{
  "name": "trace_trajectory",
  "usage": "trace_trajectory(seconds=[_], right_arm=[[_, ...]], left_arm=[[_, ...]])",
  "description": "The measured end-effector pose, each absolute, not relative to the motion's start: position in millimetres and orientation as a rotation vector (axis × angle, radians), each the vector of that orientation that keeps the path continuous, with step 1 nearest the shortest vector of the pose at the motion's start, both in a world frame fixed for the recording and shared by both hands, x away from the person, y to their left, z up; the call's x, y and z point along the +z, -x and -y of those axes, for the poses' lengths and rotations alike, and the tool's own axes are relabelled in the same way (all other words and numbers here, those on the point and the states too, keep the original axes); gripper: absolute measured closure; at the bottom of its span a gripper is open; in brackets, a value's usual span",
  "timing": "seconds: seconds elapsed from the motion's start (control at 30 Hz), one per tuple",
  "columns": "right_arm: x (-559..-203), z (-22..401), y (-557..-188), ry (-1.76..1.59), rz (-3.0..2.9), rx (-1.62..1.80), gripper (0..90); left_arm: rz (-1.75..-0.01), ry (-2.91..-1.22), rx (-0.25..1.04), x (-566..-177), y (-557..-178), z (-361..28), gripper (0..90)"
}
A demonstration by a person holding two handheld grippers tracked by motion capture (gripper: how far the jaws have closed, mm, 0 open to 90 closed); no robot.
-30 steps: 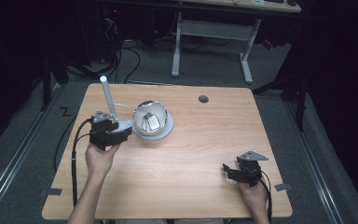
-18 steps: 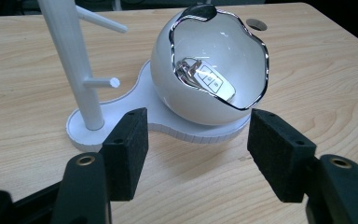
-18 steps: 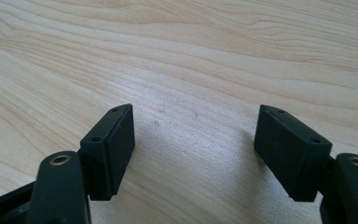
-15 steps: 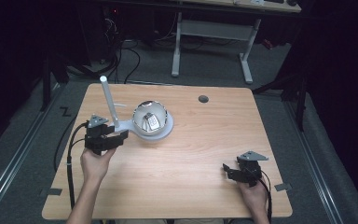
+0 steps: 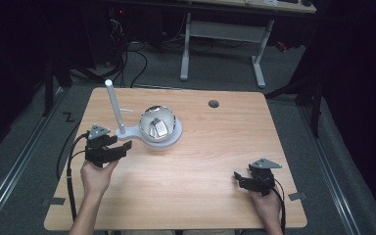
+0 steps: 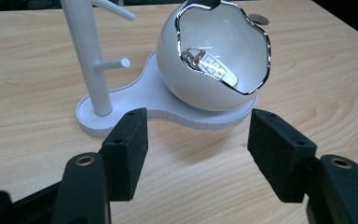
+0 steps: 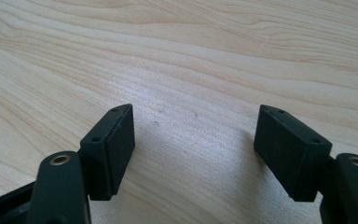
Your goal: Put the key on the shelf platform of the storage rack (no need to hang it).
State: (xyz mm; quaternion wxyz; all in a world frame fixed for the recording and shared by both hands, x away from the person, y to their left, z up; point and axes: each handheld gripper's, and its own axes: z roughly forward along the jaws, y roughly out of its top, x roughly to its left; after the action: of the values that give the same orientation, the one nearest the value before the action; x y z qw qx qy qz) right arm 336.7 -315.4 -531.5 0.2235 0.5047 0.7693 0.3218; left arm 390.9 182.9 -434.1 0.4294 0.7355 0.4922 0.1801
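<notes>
So here's where we're at: our left gripper sits just in front of the white stand, fingers spread wide with nothing between them. The key fob is lying down inside the egg-shaped bowl on that stand, resting against the far inner wall. Our right gripper is parked well apart at the near right of the desk, fingers also spread and empty over bare wood.

What worries us: that bowl has a jagged chrome rim, so going in from the front could clip the edge and shove the whole stand across the desk, since nothing is bracing it. The post with its pegs stands right beside the bowl too, so a sloppy swing might knock it. And the fob looks flat and slick, so it may skate around the curved bottom instead of getting pinched.
</notes>
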Motion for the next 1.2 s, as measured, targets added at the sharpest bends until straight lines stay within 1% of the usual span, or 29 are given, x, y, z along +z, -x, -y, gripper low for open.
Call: trace_trajectory(seconds=[0.13,1.2], right_arm=[[-531,315,-337,-1.393,-2.124,0.888,29.4],[-531,315,-337,-1.397,-2.122,0.888,29.4]], left_arm=[[-1.227,-1.86,0.46,-438,-389,-183,38.4],[-1.226,-1.846,0.424,-463,-370,-187,36.6]])
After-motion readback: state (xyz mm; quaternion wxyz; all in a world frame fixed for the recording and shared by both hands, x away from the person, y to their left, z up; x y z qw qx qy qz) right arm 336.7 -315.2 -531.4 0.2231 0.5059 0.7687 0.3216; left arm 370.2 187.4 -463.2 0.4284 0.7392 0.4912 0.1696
